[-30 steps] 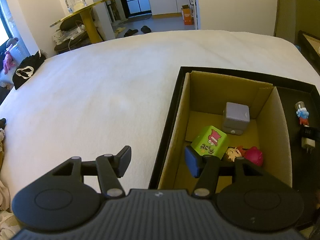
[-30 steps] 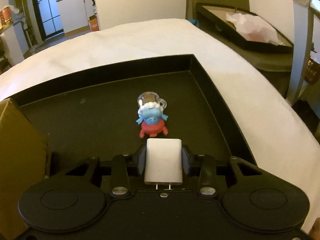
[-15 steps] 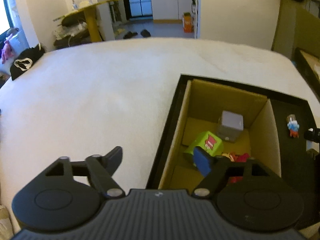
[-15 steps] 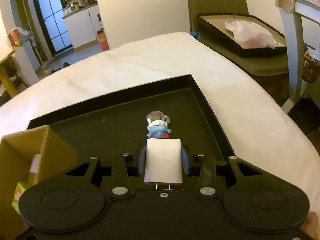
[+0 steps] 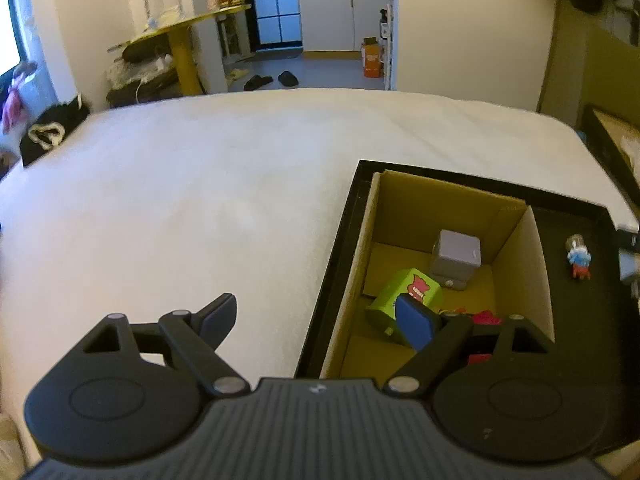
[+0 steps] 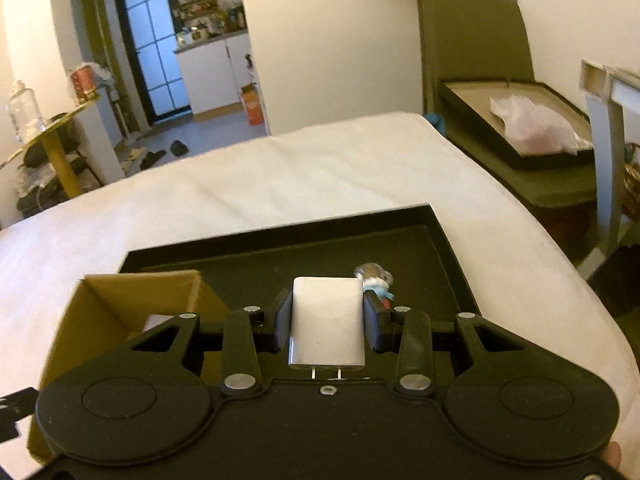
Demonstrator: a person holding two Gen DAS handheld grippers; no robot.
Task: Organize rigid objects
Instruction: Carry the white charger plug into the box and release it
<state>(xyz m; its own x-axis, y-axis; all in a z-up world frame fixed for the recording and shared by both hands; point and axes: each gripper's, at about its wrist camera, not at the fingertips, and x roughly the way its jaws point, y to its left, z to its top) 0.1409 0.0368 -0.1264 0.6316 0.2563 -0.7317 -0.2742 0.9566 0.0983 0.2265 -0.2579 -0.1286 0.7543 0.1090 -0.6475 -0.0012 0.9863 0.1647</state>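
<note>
- Right gripper point(image 6: 327, 322) clamps a white charger point(image 6: 326, 328), prongs toward six o'clock.
- Left gripper point(image 5: 320, 320) stands wide, having just been opening, nothing between; cardboard box point(image 5: 532, 264) at three o'clock.

My left gripper point(image 5: 320, 328) is black plastic, with a ribbed grey-black top, two round discs and silver pivot screws; its finger pads point(image 5: 414, 326) are blue. My right gripper point(image 6: 326, 320) has the same black linkage arms and silver screws.
</note>
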